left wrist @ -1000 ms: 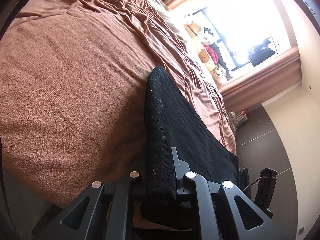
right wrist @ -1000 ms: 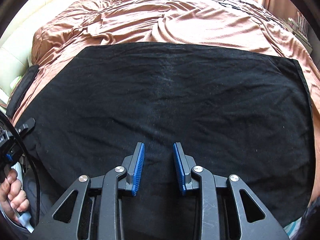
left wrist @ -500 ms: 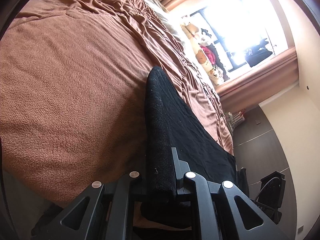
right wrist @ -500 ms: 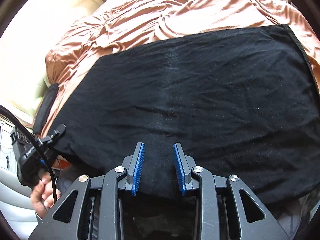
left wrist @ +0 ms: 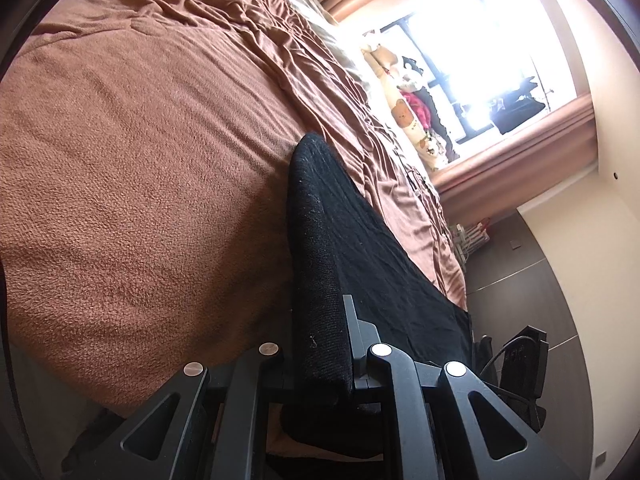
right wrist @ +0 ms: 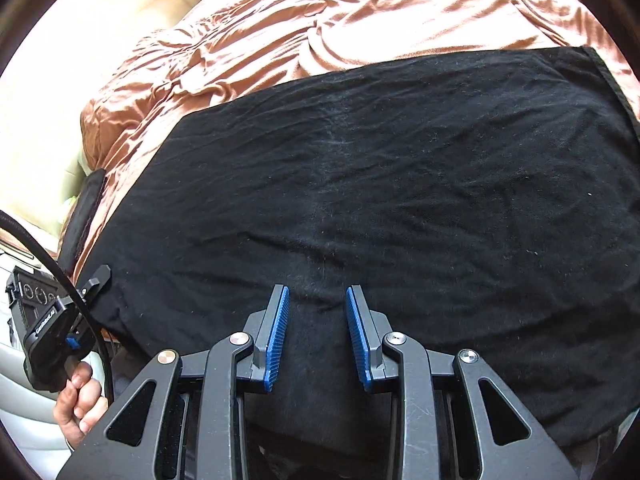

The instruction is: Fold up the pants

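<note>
Black pants (right wrist: 400,184) lie flat in a wide folded slab on a brown bedspread (right wrist: 320,24). My right gripper (right wrist: 316,332) is open over the near edge of the pants, its blue pads (right wrist: 276,340) apart, with cloth between and below them. In the left wrist view the pants (left wrist: 360,248) run away along the bed. My left gripper (left wrist: 320,352) is shut on the thick end of the pants, which fills the gap between the fingers. The left gripper also shows in the right wrist view (right wrist: 96,280), held by a hand at the pants' left end.
The brown blanket (left wrist: 140,160) covers the bed to the left of the pants. Plush toys (left wrist: 404,100) sit under a bright window. Dark floor (left wrist: 540,300) lies past the bed's edge. A cream headboard (right wrist: 120,8) and a dark strap (right wrist: 82,220) are at the left.
The right gripper has pulled back towards the near edge of the pants and turned, so the pants now look tilted. The left gripper keeps its hold and has barely moved.
</note>
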### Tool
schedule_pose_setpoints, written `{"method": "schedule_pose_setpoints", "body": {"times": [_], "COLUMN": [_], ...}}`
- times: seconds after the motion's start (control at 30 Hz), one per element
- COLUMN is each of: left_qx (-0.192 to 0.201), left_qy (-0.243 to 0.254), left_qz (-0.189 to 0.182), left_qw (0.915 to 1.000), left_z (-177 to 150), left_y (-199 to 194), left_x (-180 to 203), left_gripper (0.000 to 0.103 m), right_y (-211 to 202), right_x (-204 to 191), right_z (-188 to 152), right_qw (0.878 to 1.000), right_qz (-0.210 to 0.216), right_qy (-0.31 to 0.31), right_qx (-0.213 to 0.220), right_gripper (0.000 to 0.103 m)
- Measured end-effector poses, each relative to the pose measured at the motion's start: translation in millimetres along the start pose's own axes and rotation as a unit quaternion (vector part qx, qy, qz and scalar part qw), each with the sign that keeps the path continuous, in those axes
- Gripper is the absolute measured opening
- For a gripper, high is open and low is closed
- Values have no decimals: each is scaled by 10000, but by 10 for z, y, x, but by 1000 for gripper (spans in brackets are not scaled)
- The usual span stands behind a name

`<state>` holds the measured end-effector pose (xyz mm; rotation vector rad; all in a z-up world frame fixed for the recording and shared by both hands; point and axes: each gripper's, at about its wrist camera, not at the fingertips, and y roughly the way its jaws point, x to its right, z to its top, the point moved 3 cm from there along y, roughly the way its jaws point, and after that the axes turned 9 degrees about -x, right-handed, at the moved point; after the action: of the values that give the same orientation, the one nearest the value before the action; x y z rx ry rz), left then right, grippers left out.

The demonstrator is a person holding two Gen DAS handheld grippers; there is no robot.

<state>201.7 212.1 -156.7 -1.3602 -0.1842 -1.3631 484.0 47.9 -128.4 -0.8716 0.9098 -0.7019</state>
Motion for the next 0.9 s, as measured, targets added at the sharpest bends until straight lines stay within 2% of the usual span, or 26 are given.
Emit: {"method": "schedule_pose_setpoints", "body": {"times": [0.53,0.6,0.7,0.77,0.9], "left_qx": [20,-9,-56,-75,-76], "left_qy": [-26,-113,-273,-367,-438], "left_qz": [175,218,268,296,374], "left_qw": [9998,9997,9993,9989,9983], "left_z": [32,51,65,75,87], "left_y": [77,103,137,154,179], "left_x": [16,-1,-47,-74,-83], "left_gripper": [15,15,15,16,17], "right_y": [297,347,418,463,515], "right_x": [-137,-150,-137,-112,-105], "right_z": [570,679,851,966,1174], "right_qw": [9963,9950,9949,9949,9946], "right_qz": [-792,-925,-958,-970,-1022], "right_qy": [-340,-377,-329,-263,-187], "right_qx": [67,55,12,-14,10], "right_gripper": [27,15,5,1,0]}}
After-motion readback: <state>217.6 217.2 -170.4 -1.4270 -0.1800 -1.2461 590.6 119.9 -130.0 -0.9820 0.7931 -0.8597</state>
